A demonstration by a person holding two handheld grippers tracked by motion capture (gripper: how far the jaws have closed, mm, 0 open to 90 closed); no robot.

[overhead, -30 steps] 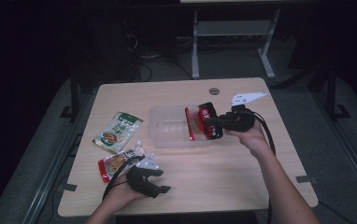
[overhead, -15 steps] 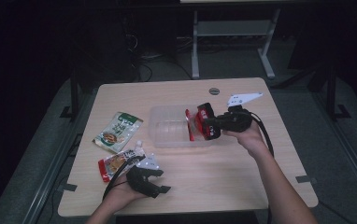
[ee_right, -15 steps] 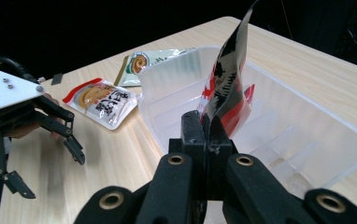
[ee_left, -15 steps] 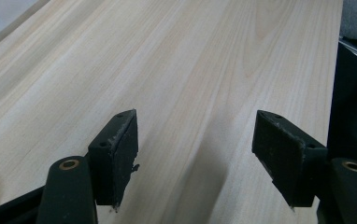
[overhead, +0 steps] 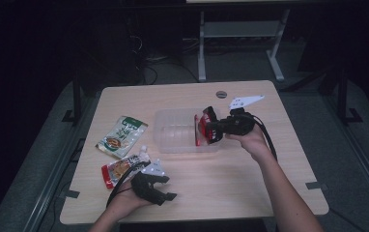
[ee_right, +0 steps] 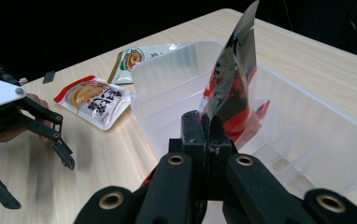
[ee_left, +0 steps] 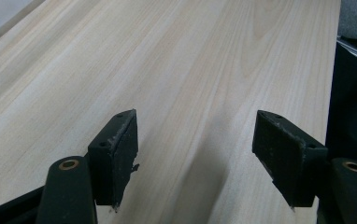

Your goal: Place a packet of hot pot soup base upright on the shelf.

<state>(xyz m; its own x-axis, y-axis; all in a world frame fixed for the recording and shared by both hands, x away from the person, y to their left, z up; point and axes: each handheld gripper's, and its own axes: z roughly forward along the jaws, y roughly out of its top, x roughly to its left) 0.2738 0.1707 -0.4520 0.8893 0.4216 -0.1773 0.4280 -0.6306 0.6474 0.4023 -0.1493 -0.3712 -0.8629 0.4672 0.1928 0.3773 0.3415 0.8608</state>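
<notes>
Pale matt wood table (overhead: 231, 183) — clear plastic bin (ee_right: 307, 116) — glossy, seemingly foil pouch (ee_right: 230, 88).

A clear bin (overhead: 177, 137) sits mid-table (overhead: 250, 183). One pouch (overhead: 204, 128) stands over its three o'clock end. Two pouches lie at the bin's nine o'clock: one (overhead: 122, 137) farther back, another (overhead: 122, 167) nearer, toward seven o'clock.

High view overlooking table (overhead: 250, 183), claw views close and low, probably sharing its wood.
</notes>
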